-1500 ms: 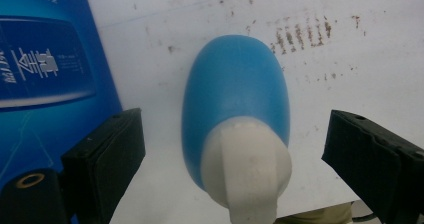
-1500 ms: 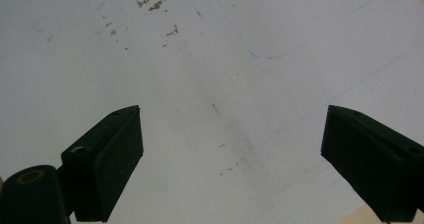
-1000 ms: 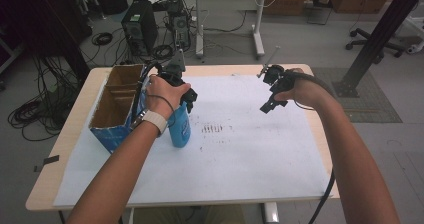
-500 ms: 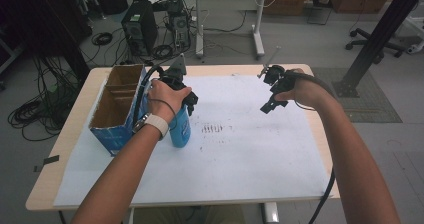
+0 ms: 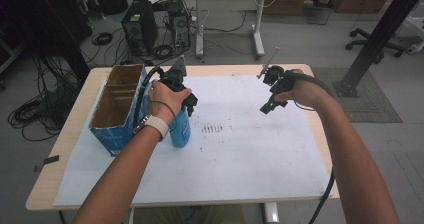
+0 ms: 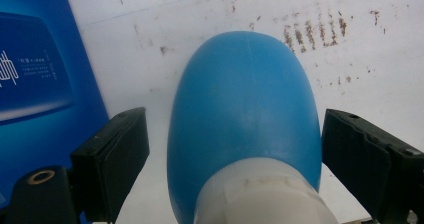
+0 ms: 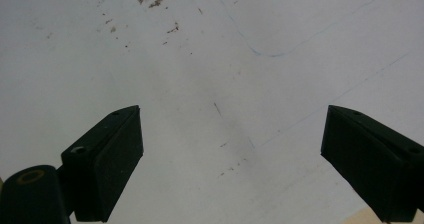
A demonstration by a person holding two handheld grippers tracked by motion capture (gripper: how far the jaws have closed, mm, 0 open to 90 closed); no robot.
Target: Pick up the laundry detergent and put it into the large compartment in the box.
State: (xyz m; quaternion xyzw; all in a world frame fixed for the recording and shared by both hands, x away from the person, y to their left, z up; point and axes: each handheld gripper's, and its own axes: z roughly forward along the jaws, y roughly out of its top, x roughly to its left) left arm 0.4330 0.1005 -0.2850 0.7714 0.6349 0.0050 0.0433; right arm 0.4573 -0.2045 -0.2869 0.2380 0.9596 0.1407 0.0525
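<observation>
- Little has moved: our left gripper (image 6: 235,149) stays spread astride the blue bottle (image 6: 245,114), beside the box (image 5: 117,109), poised for grasping.
- Our right gripper (image 7: 230,159) hovers agape, empty, over the paper (image 7: 210,59).

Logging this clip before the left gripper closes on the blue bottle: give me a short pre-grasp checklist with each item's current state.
1. Bottle between the left gripper's jaws: ok, one jaw on each side.
2. Jaws wide enough: ok, a gap shows on both sides of the bottle.
3. Bottle upright on the table: ok, it stands on the white sheet in the high view.
4. Room from the box: cannot tell, the box sits close beside the bottle and one jaw.
5. Right gripper out of the way: ok, open, nothing in it, well off to the side.
</observation>
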